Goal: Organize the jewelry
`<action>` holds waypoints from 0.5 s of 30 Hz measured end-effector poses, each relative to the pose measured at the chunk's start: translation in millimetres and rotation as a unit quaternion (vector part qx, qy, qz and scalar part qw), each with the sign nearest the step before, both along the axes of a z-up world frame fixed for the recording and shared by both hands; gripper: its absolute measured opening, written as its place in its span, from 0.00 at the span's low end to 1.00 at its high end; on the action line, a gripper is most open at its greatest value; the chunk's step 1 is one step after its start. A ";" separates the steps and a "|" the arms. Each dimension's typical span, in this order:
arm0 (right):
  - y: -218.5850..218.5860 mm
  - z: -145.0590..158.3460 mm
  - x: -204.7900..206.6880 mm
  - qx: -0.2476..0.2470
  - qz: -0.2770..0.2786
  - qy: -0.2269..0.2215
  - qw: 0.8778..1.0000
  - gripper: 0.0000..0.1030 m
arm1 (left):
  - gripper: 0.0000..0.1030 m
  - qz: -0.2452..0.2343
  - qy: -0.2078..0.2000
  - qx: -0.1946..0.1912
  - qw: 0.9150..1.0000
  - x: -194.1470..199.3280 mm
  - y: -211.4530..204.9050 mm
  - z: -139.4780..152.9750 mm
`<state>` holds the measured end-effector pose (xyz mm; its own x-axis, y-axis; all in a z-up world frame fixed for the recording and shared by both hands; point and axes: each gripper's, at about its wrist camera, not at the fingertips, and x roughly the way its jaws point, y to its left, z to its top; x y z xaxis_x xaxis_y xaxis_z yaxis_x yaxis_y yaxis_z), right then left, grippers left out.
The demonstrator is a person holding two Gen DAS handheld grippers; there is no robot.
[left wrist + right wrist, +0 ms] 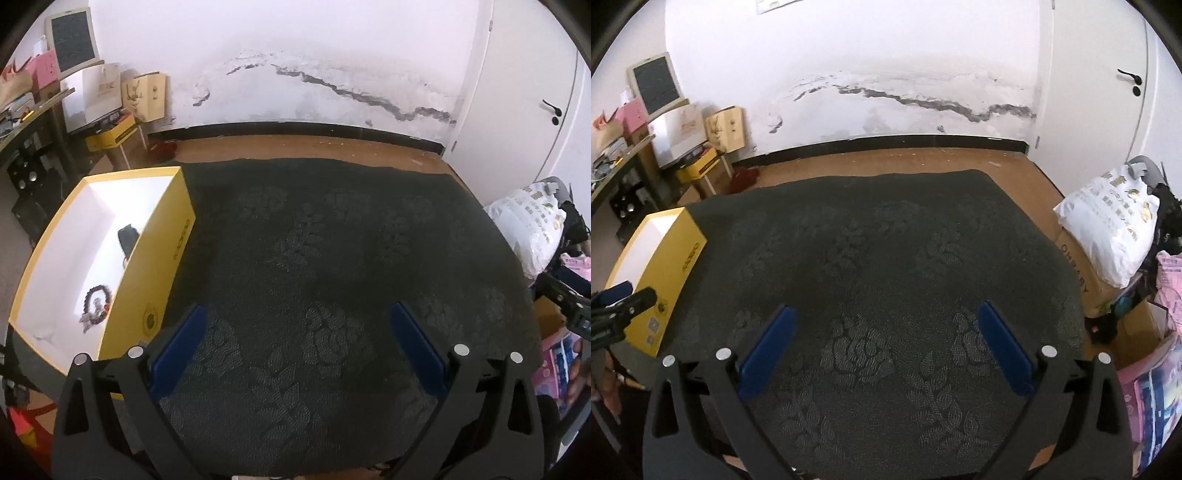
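A yellow box [157,266] with a white inside stands at the left edge of the table. In it lie a dark beaded bracelet [96,298], a silvery piece of jewelry [88,318] and a small black item [128,237]. My left gripper [297,314] is open and empty, over the dark cloth just right of the box. My right gripper [886,314] is open and empty over the middle of the cloth. The box also shows in the right wrist view [670,266], its contents hidden there. The left gripper shows at that view's left edge [613,306].
A dark floral cloth [314,240] covers the table. A white sack [1108,229] lies on a cardboard box at the right. Shelves with boxes and bags [107,96] stand at the back left. A white wall and a door [1126,81] are behind.
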<state>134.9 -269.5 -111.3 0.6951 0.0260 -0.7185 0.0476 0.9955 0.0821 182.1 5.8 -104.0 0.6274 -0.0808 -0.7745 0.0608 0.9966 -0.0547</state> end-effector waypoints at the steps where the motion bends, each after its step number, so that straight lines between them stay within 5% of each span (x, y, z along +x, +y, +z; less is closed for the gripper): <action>1: -0.2 -1.8 -1.3 0.004 0.001 0.004 1.000 0.93 | 0.94 -0.002 0.004 -0.001 1.000 -1.0 -0.7 -0.7; 15: 19.4 12.4 -9.4 0.000 0.026 -0.012 1.000 0.93 | 0.94 -0.018 0.011 0.004 1.000 -11.3 -9.0 -5.1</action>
